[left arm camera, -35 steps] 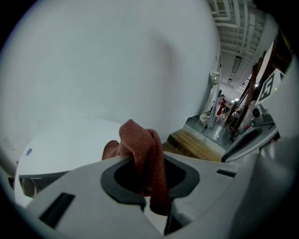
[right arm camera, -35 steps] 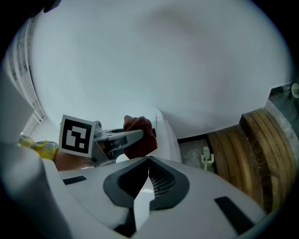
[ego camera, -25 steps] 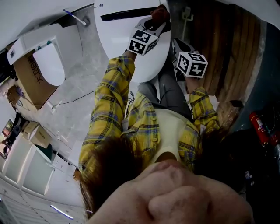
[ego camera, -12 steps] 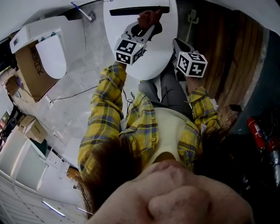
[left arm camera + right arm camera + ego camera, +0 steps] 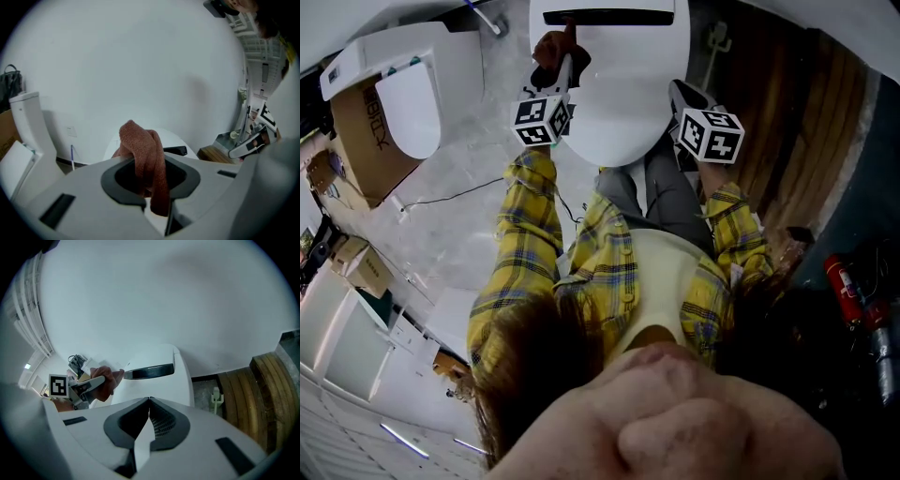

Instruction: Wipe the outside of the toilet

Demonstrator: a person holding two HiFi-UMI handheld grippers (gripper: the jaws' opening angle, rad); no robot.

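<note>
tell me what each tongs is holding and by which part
The left tongs hold the reddish-brown cloth, pinched at a bunched fold, a loop rising past the jaws. The right tongs are shut on nothing.

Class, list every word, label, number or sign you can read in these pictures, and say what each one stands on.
Cardboard box: dark capital letters down its side, too blurred to read for certain.
Two marker cubes: black-and-white square patterns only, no letters or numbers.
Toilet and cloth: no print visible.
No text here can be quoted.
</note>
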